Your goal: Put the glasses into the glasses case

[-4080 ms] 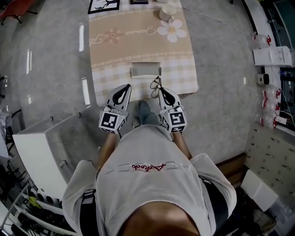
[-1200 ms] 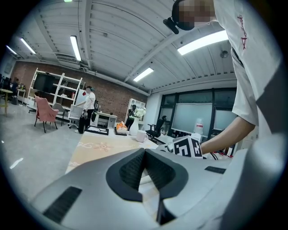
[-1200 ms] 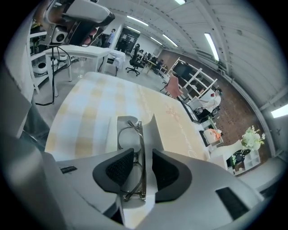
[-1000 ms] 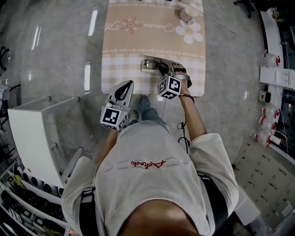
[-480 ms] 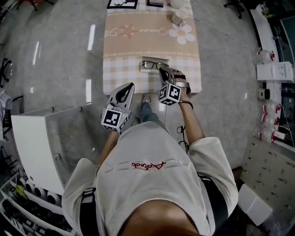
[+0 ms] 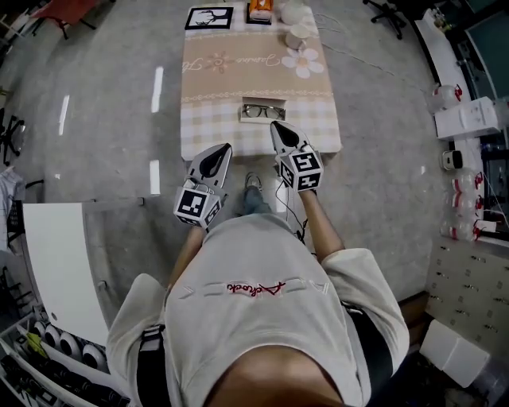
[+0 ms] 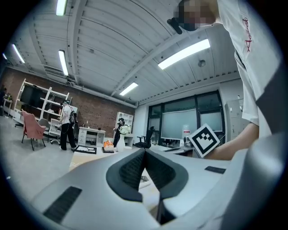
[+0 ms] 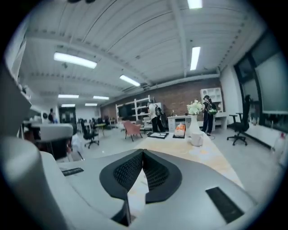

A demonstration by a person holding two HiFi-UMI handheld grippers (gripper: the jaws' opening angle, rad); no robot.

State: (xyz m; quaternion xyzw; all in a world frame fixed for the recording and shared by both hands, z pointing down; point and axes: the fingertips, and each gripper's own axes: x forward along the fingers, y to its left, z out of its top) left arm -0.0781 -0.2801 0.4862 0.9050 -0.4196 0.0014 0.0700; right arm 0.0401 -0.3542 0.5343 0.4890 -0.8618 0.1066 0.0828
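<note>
The glasses (image 6: 262,112) lie inside the open case (image 6: 275,101), lenses up. The case sits on the tabletop (image 6: 199,137) at the middle of its near edge.

My left tongs (image 6: 226,149) hang just off that near edge, toward the left corner. Their pads (image 7: 133,169) meet at the tips and hold nothing. My right tongs (image 6: 275,125) point at the case from just beside it, over the near edge. Their jaws have just closed, and the pads (image 8: 128,171) meet at the tip with nothing between them.

Each pair of tongs carries a cube of black-and-white square markers. The left cube (image 6: 196,206) and the right cube (image 6: 304,171) both face up at me.

The cloth (image 6: 238,79) is beige, with a checked band along the near edge. Across the far half runs a line of brown script (image 6: 262,59) between a small flower and a big white daisy (image 6: 304,62) — too small for me to read.

Along the far edge stand a black-framed picture (image 6: 208,17) at the left corner, an orange thing (image 6: 258,8) just beside it, and a white cup (image 6: 299,36) toward the right corner.

My shirt (image 6: 262,318) has red script (image 6: 255,286) across the chest — I cannot make the word out surely.
</note>
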